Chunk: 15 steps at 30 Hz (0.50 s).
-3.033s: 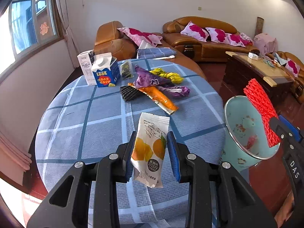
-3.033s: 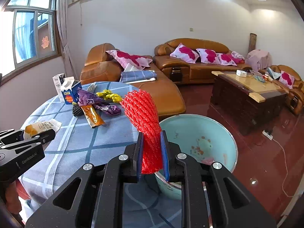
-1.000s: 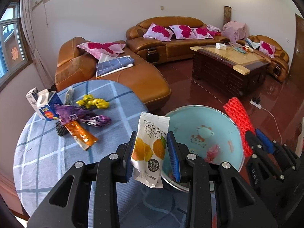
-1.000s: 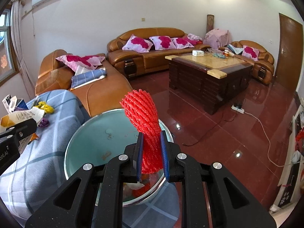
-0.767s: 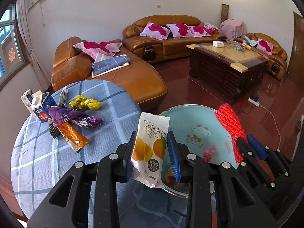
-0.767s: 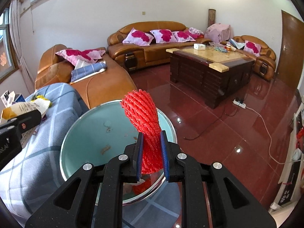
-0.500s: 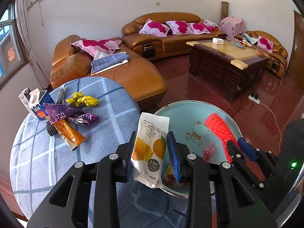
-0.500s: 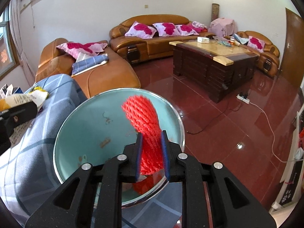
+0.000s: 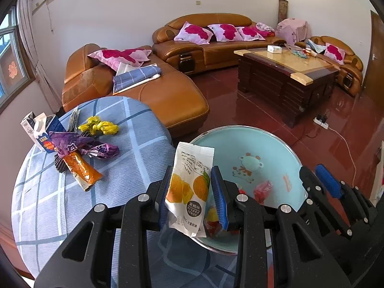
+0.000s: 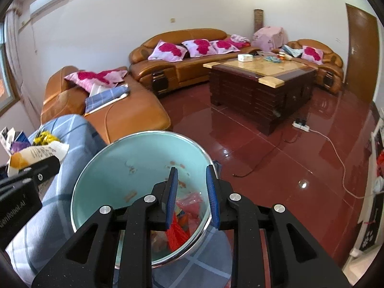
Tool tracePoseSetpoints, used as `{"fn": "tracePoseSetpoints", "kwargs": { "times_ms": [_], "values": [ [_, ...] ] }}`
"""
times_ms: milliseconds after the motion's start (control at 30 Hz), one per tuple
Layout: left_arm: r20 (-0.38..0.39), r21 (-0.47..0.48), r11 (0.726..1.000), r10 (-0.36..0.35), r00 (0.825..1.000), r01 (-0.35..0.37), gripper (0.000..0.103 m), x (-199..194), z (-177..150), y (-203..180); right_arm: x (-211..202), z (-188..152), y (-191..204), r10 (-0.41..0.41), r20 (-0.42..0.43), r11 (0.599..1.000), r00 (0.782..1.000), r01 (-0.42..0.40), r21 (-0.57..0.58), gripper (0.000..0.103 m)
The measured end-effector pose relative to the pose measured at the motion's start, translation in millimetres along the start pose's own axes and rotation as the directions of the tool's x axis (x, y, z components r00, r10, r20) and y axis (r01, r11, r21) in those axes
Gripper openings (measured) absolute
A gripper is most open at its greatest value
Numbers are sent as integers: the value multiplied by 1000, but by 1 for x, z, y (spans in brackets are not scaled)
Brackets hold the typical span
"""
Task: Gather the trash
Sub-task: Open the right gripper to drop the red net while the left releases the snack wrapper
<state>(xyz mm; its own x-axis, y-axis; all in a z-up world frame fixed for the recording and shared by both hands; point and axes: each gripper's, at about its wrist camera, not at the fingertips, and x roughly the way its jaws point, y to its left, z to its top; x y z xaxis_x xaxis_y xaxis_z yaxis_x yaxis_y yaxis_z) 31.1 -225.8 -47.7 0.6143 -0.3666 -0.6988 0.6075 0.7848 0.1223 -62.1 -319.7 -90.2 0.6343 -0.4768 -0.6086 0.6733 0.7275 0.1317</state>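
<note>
Teal bin (image 10: 100, 168): holds red foam net (image 10: 176, 234), other wrappers. Right gripper (image 10: 192, 196): jaws just spread, empty. Left gripper (image 9: 193, 198): pinching orange snack packet (image 9: 189, 189) above the bin's rim. Table (image 9: 134, 168): about 6 items remain.

The packet (image 9: 188, 189) hides part of the bin's (image 9: 283, 144) near rim and some trash behind it. In the right wrist view, the gripper's (image 10: 192, 196) arms cover the bin's lowest contents; the red net (image 10: 176, 234) shows only partly. The cartons (image 10: 9, 138) are cut by the left edge, print unreadable. The packet's small print is illegible.
</note>
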Motion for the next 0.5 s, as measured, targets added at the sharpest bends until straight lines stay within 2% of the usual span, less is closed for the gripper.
{"fn": "tracePoseSetpoints", "kwargs": {
  "times_ms": [267,300,333,367,500],
  "values": [
    [1,13,1000,-19,1000,19,35,8,7,-12,-7,5,-18,-57,28,995,998,55,80,25],
    [3,16,1000,-16,1000,16,49,8,8,-14,-8,5,-19,-61,31,994,998,58,88,25],
    [9,16,1000,-12,1000,11,57,7,8,-15,-9,6,-21,-64,35,993,997,60,97,25],
    [19,16,1000,-9,1000,9,61,5,8,-16,-10,7,-23,-65,37,993,997,61,102,25],
    [25,17,1000,-1,1000,1,66,0,8,-15,-13,7,-26,-75,46,991,996,69,118,25]
  ]
}}
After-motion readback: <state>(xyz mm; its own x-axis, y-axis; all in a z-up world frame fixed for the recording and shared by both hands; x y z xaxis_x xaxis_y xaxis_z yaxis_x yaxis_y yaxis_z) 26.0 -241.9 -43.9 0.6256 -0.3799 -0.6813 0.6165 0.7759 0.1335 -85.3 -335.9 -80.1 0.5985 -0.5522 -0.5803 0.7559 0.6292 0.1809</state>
